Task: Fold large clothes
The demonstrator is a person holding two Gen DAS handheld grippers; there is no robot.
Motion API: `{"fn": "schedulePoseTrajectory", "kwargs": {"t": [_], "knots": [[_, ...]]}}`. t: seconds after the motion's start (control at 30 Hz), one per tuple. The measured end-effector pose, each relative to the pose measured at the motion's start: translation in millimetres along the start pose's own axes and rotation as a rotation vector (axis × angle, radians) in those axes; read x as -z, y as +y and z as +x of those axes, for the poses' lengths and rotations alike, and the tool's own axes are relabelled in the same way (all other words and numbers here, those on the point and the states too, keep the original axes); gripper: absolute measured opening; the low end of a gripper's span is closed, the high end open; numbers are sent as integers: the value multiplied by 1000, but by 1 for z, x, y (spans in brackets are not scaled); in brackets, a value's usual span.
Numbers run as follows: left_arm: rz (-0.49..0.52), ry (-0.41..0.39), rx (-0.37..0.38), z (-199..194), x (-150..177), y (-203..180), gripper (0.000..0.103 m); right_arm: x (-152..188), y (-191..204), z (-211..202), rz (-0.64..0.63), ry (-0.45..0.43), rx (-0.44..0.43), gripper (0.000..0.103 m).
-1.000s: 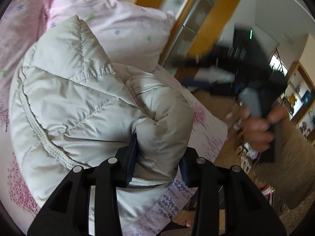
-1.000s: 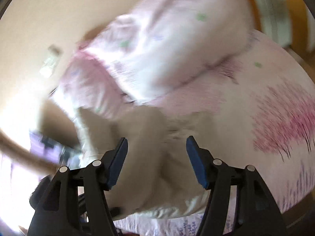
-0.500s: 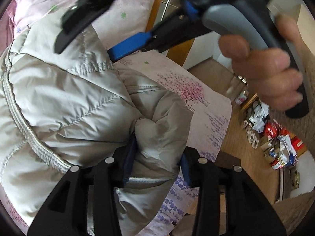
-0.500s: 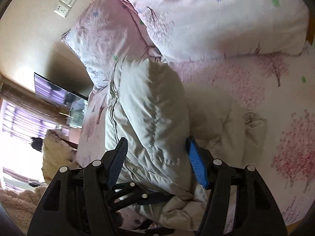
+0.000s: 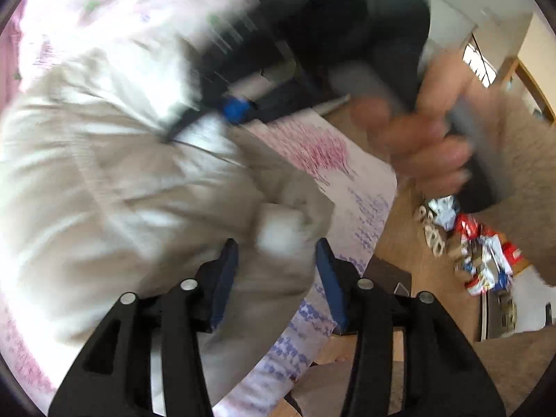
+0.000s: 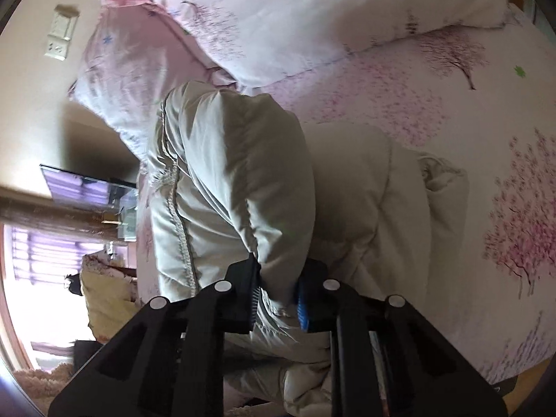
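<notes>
A pale grey quilted puffer jacket (image 5: 114,187) lies bunched on the bed. In the left wrist view, which is blurred, my left gripper (image 5: 278,271) stands with its jaws apart around a fold of the jacket, the cloth loose between them. The right gripper's blue-tipped jaw and the hand holding it show above. In the right wrist view my right gripper (image 6: 278,295) is shut on a thick fold of the jacket (image 6: 236,180), near its stitched edge.
The bed (image 6: 451,139) has a pink blossom-print sheet and two pillows (image 6: 295,10) at the head. A wall socket (image 6: 59,34) and a window lie to the left. Beyond the bed's edge, wooden floor with scattered small items (image 5: 486,243) shows.
My right gripper has closed on a fold of the jacket. My left gripper's jaws have opened wider and its hold on the fold has loosened. The left view has become blurred.
</notes>
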State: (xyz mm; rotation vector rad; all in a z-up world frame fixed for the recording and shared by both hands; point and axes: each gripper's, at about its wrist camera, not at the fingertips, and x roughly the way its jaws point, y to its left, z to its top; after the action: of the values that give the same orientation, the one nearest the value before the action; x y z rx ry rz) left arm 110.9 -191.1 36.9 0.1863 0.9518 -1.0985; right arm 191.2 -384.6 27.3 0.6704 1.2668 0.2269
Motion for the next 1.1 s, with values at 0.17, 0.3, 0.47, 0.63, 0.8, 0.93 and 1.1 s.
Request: {"fn": "schedulePoseTrajectory", "kwargs": {"t": [0.17,0.3,0.47,0.63,0.8,0.93,1.1], "knots": [[-187,-137,-90,-64,-7,62,71,3,-15,-2,17,-1,70,17],[-327,-119,-163,-67,-12,111,71,4,-18,1,-3,6,140,17],[-324,-59,-224,-47,-18,116,71,0,-29,10,22,27,165,17],[-292,6,-262,-28,-18,107,77,-2,-50,14,76,41,135,18],[-254,106,-272,-7,-17,102,80,4,-65,13,123,41,110,20],[-246,160,-280,2,-15,99,84,10,-68,9,147,33,112,26],[-229,212,-297,13,-12,96,85,18,-57,-30,154,-65,188,30]]}}
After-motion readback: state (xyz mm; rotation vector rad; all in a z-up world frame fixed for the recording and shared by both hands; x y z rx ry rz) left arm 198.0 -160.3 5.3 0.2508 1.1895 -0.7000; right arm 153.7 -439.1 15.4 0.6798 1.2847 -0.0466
